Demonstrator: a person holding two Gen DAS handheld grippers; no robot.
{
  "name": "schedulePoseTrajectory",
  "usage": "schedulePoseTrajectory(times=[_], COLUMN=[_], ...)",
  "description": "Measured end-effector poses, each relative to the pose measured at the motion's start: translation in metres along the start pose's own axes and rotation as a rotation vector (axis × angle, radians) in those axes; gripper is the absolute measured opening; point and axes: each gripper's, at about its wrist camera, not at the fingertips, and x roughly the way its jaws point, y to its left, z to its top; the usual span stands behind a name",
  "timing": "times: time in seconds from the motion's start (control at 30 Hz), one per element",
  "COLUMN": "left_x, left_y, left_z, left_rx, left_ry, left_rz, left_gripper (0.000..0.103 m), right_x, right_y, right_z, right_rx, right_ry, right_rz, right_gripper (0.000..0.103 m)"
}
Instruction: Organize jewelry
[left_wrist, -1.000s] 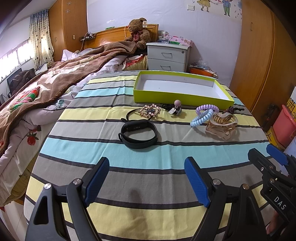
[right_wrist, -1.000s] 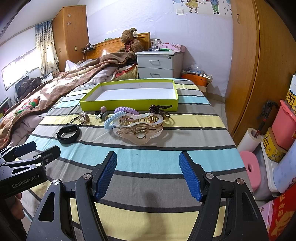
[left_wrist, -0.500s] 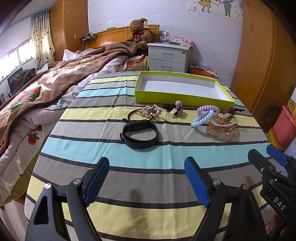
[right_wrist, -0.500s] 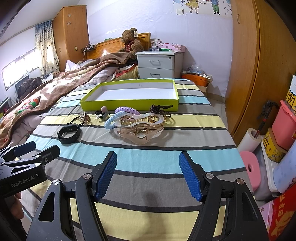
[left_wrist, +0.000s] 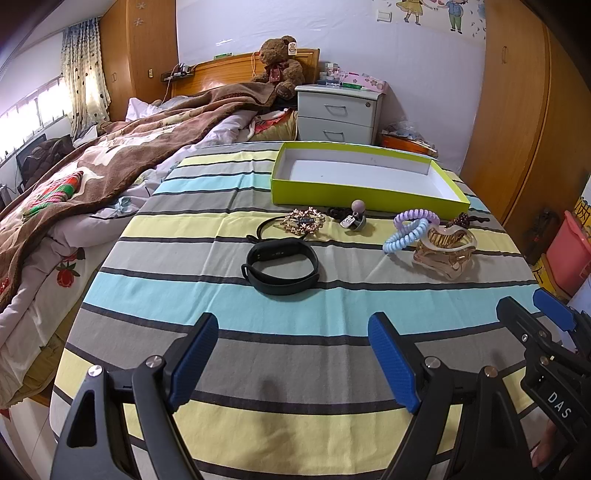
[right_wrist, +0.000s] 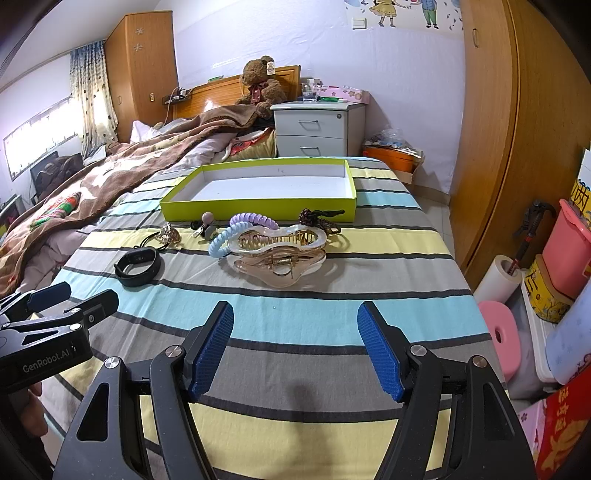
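Observation:
An empty lime-green box (left_wrist: 365, 194) (right_wrist: 258, 208) lies at the far side of the striped table. In front of it lie a black wristband (left_wrist: 280, 266) (right_wrist: 138, 266), a gold flower brooch (left_wrist: 303, 221) (right_wrist: 168, 234), a small grey-pink clip (left_wrist: 356, 216) (right_wrist: 207, 223), purple and blue coil hair ties (left_wrist: 408, 230) (right_wrist: 236, 230), a dark beaded tie (right_wrist: 319, 218) and a large clear amber hair claw (left_wrist: 445, 249) (right_wrist: 279, 254). My left gripper (left_wrist: 293, 358) is open and empty, short of the wristband. My right gripper (right_wrist: 295, 347) is open and empty, short of the claw.
A bed with a brown blanket (left_wrist: 92, 177) borders the table's left. A white nightstand (left_wrist: 338, 114) stands behind the box. A wooden wardrobe (right_wrist: 517, 129), a pink bin (right_wrist: 565, 247) and a paper roll (right_wrist: 498, 273) stand on the right.
Both grippers have edged slightly forward toward the items; the objects look a little nearer. Nothing on the table has moved.

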Motion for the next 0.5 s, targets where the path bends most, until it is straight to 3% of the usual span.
schedulePoseTrajectory(times=[0.5], left_x=[-0.0010], left_y=[0.0005], left_z=[0.0007], left_rx=[0.000], left_ry=[0.000], left_rz=[0.002], left_gripper=[0.085], right_x=[0.0000], right_y=[0.0002], right_z=[0.0001], right_rx=[-0.001], right_ry=[0.000], right_rz=[0.001], right_gripper=[0.070])
